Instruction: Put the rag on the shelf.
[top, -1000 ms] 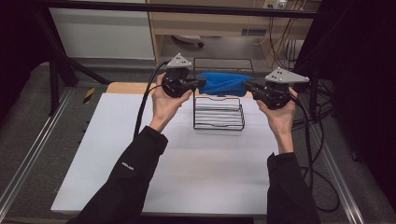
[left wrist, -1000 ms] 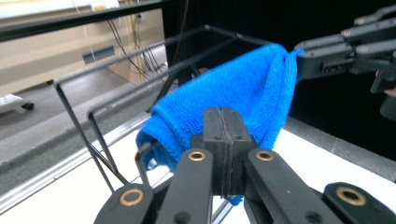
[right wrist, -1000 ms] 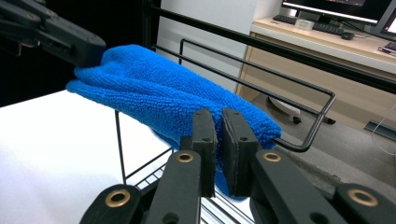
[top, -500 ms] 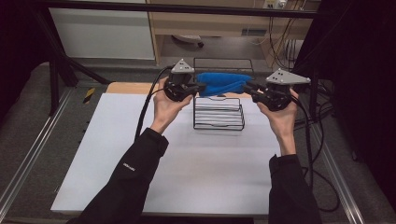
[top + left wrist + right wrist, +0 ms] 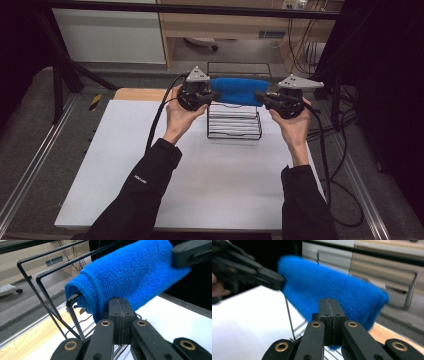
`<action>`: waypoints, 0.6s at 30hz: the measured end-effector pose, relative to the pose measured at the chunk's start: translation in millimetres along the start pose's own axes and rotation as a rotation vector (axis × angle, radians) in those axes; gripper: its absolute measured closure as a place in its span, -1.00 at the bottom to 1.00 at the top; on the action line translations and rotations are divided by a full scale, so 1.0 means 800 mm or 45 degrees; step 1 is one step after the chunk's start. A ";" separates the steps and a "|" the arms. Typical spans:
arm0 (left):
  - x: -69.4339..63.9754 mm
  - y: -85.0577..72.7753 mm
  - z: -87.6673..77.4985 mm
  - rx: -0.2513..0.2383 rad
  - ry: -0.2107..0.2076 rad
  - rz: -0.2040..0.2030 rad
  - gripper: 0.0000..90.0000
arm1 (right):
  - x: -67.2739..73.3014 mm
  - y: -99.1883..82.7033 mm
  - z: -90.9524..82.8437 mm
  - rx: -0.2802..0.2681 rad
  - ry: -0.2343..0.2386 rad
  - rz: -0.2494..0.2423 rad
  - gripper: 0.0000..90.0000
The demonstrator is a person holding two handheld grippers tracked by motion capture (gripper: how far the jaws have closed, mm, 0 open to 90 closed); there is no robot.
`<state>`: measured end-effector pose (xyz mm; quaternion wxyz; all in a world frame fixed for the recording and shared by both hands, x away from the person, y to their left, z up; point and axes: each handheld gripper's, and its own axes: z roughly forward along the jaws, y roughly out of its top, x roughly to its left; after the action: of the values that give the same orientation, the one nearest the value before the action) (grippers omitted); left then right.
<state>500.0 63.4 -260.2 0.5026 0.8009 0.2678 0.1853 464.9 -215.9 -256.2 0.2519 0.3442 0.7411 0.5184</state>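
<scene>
A folded blue towel [image 5: 237, 91] hangs stretched between my two grippers above a black wire rack [image 5: 235, 120] at the table's far edge. My left gripper [image 5: 214, 95] is shut on the towel's left end; in the left gripper view its jaws pinch the lower edge of the towel [image 5: 130, 277] beside the rack's upright wires [image 5: 50, 302]. My right gripper [image 5: 259, 96] is shut on the right end. In the right gripper view the towel [image 5: 332, 290] looks blurred, with the left gripper [image 5: 279, 280] at its far end.
The rack stands on a white table top [image 5: 200, 170] with a wooden strip [image 5: 140, 94] along the far edge. Black cables [image 5: 160, 115] trail from both grippers. Metal rails [image 5: 35, 165] flank the table, and a cabinet [image 5: 240, 25] stands behind it.
Both grippers have lifted the towel slightly up and away, toward the top of the rack. The grip on each end is unchanged.
</scene>
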 end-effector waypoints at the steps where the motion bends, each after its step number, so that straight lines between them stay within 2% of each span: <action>1: 0.000 -0.001 0.001 0.000 0.002 0.002 1.00 | -0.001 -0.004 0.002 0.019 -0.014 0.000 1.00; 5: 0.002 -0.006 0.003 0.005 0.008 -0.007 1.00 | -0.011 -0.018 0.004 0.029 -0.050 0.029 1.00; 10: 0.003 -0.006 0.005 -0.003 0.010 -0.006 1.00 | -0.018 -0.025 0.004 0.024 -0.079 0.030 1.00; 15: 0.001 -0.007 0.003 -0.002 0.014 0.002 0.99 | -0.016 -0.024 0.002 0.010 -0.078 0.021 0.97; 18: 0.001 -0.007 -0.003 -0.008 0.013 -0.006 0.92 | -0.012 -0.021 -0.004 -0.005 -0.074 0.009 0.88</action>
<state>498.0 67.3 -264.4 0.5042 0.7977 0.2716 0.1889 464.8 -229.2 -271.2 0.2720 0.3614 0.7313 0.5105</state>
